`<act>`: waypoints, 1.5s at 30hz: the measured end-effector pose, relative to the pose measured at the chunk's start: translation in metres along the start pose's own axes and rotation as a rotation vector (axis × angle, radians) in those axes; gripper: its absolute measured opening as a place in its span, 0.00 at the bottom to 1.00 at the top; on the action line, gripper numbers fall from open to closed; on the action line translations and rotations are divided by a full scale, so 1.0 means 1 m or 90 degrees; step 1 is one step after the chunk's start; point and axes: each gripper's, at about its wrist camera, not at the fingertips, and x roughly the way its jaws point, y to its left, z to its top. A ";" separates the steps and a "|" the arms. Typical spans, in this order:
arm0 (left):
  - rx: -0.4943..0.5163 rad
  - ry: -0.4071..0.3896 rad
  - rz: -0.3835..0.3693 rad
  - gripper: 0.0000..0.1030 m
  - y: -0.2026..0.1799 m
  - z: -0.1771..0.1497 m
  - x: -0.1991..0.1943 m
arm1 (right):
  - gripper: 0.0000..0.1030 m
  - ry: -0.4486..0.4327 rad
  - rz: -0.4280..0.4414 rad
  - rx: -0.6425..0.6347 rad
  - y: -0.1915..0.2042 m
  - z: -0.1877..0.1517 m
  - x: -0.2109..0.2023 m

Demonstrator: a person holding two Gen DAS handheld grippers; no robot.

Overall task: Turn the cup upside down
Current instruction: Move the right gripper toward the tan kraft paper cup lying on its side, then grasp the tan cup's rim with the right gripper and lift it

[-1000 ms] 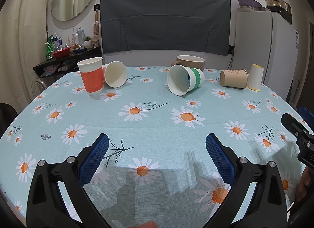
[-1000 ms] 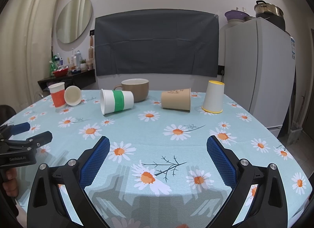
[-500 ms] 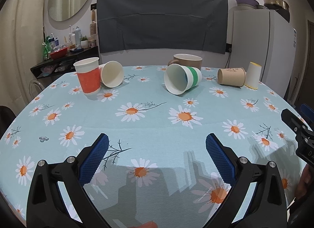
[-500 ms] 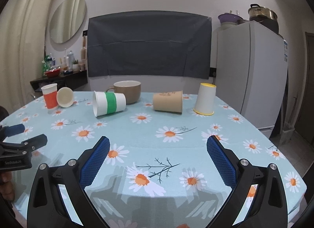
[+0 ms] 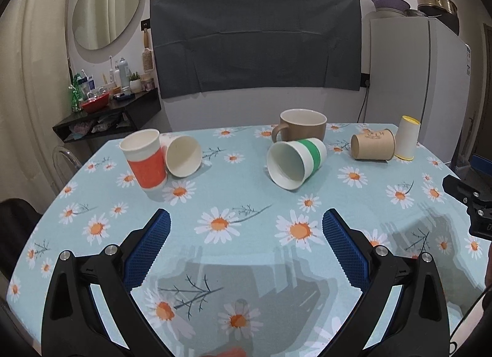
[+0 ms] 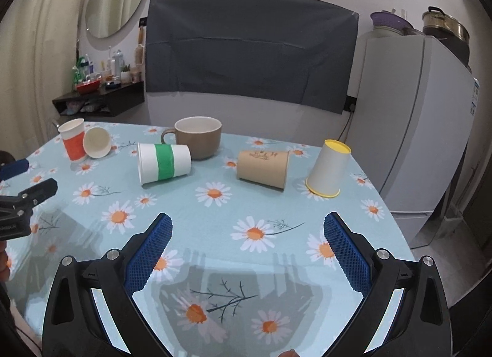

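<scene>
Several cups sit on the daisy tablecloth (image 5: 246, 252). An orange-banded paper cup (image 5: 144, 160) stands upright at the left, with a white cup (image 5: 183, 156) on its side against it. A green-banded cup (image 5: 295, 160) lies on its side in the middle, before an upright brown mug (image 5: 303, 124). A brown paper cup (image 6: 263, 168) lies on its side, and a white cup with a yellow rim (image 6: 328, 168) stands upside down at the right. My left gripper (image 5: 246, 234) and right gripper (image 6: 247, 235) are both open, empty, and over the near table.
A white fridge (image 6: 412, 129) stands past the table's right edge with pots on top. A dark shelf (image 5: 107, 117) with bottles and a red bowl hangs at the back left. A grey cloth (image 5: 255, 40) hangs on the back wall.
Both grippers have moved forward and tipped down towards the table, so the cups appear nearer. Both stay open. No cup has moved.
</scene>
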 end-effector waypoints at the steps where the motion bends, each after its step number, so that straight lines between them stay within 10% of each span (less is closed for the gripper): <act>1: 0.005 0.001 -0.004 0.94 -0.001 0.006 0.001 | 0.92 0.011 0.008 0.001 -0.004 0.007 0.005; 13: 0.050 0.060 -0.011 0.94 -0.023 0.064 0.056 | 0.92 0.098 0.053 0.036 -0.046 0.074 0.098; 30: 0.063 0.158 -0.020 0.94 -0.026 0.054 0.126 | 0.89 0.226 0.147 0.147 -0.084 0.076 0.217; 32: 0.061 0.165 -0.022 0.94 -0.025 0.053 0.130 | 0.56 0.244 0.162 0.150 -0.084 0.073 0.224; 38: 0.058 0.163 -0.021 0.94 -0.021 0.053 0.133 | 0.16 0.270 0.223 0.130 -0.071 0.063 0.233; 45: 0.051 0.163 -0.026 0.94 -0.019 0.054 0.127 | 0.04 0.257 0.258 0.057 -0.036 0.059 0.207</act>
